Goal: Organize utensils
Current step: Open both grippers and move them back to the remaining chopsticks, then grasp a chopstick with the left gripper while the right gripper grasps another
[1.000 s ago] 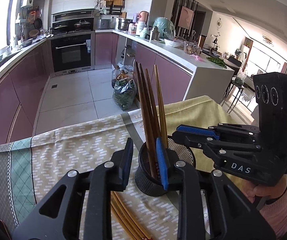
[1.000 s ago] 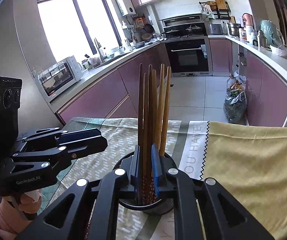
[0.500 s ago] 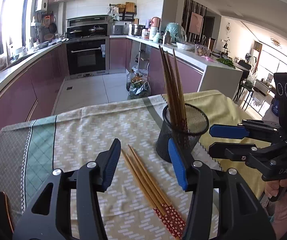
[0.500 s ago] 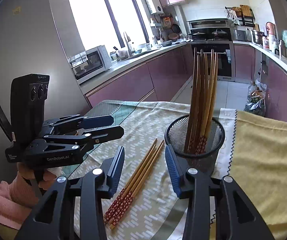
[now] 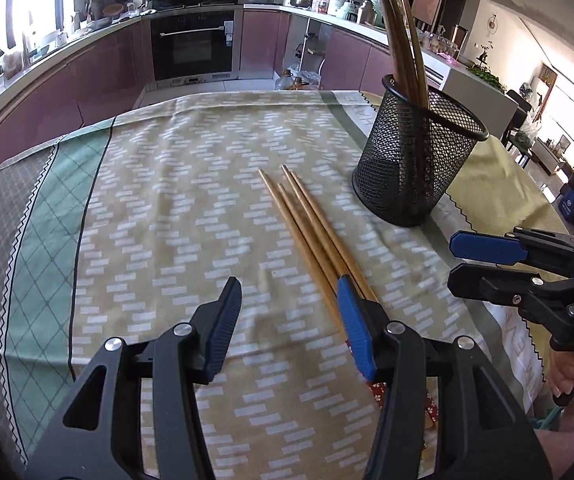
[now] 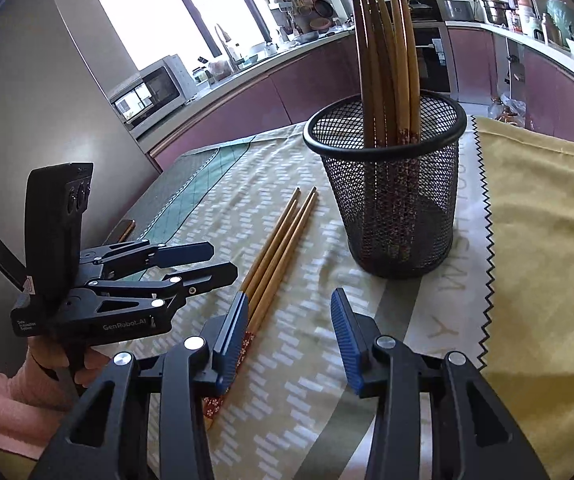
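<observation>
Mesh cup [image 6: 391, 200]: several chopsticks [image 6: 387, 60] already upright inside.
Tablecloth [image 5: 167, 220]: four loose chopsticks [image 5: 311, 232] left beside cup.
Left gripper [image 5: 289, 328]: half open, empty.
Right gripper [image 6: 291, 336]: half open, empty.

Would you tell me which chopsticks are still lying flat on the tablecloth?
The loose chopsticks left of the mesh holder lie flat on the tablecloth; the other chopsticks stand upright inside it.

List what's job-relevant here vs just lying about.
Job:
- loose wooden chopsticks on the tablecloth
- black mesh cup holding chopsticks upright
- left gripper, right gripper, both open

Lying about:
- white microwave
- patterned tablecloth
</observation>
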### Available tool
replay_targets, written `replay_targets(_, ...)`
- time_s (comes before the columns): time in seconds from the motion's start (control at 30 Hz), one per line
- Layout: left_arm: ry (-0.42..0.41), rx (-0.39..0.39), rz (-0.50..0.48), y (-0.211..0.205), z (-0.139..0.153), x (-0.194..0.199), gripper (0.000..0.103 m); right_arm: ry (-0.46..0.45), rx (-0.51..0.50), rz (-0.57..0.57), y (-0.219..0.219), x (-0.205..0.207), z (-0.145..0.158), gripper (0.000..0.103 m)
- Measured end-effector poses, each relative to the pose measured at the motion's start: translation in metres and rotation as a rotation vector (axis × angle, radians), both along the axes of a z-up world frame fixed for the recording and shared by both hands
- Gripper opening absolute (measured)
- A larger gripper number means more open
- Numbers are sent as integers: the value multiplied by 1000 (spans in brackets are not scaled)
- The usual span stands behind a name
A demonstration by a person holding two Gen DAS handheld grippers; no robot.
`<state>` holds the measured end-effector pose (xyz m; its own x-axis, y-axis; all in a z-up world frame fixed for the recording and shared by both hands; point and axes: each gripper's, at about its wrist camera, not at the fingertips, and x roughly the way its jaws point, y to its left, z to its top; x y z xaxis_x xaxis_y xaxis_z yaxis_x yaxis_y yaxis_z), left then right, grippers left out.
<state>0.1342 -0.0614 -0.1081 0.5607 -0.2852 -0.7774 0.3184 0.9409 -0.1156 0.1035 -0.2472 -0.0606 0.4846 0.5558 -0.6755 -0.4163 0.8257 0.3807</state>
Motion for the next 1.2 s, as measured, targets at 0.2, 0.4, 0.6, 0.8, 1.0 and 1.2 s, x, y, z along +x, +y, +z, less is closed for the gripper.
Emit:
replay_targets(0.2,18,9,5,-6,-6,2,49,12,-1,-1,4,-1,-5,41)
replay_targets(0.4,19,22,-1,-13,-7,2,49,22,-13,-2,8,2,-10,41)
replay_targets(0.6,18,31,5,-15,-8,2,49,28,-21,7,15,4,-10,41)
replay_targets(0.8,25,22,11,-9,-9,0,48,21,-43,18,27,5,-12,41)
replay_targets(1.0,34,12,22,-3,-9,-1,44,19,-76,31,38,10,-14,40)
replay_targets(1.2,39,-9,25,2,-9,-2,42,20,-107,49,51,14,-18,40)
